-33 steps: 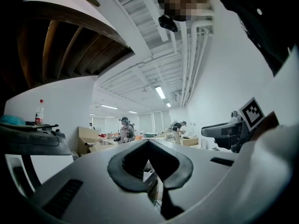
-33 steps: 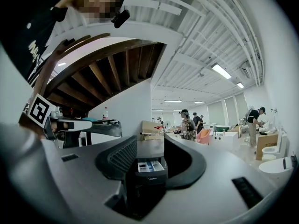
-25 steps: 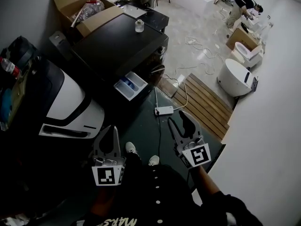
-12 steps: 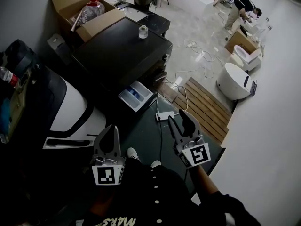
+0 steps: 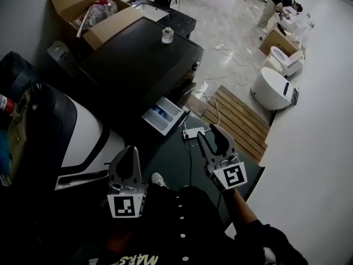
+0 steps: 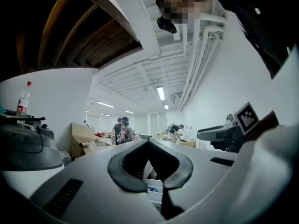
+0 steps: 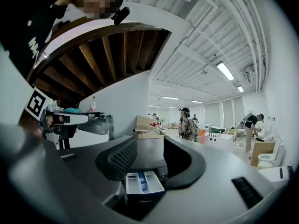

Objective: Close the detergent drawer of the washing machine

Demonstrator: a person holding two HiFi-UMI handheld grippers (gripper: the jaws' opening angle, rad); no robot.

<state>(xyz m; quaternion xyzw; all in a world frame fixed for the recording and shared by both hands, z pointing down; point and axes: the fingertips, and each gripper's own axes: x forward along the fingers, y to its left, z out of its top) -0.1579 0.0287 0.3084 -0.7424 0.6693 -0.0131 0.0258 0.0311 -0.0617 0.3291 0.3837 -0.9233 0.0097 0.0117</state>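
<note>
The dark washing machine stands ahead, and its white detergent drawer juts out of the front, pulled open. The right gripper is open and held level, short of the drawer and to its right. In the right gripper view the drawer, with a blue insert, shows between the spread jaws of the right gripper, still at a distance. The left gripper hangs lower left of the drawer with its fingertips together and nothing held. Through the left gripper a slice of the drawer is visible.
A white power strip with a cable lies on the dark floor below the drawer. A slatted wooden platform lies to the right, a white-and-black appliance to the left. A small jar stands on the machine, with a cardboard box behind.
The person has stepped toward the washing machine, so the drawer and power strip sit closer to both grippers. The drawer stays pulled out, and neither gripper's jaws have changed.
</note>
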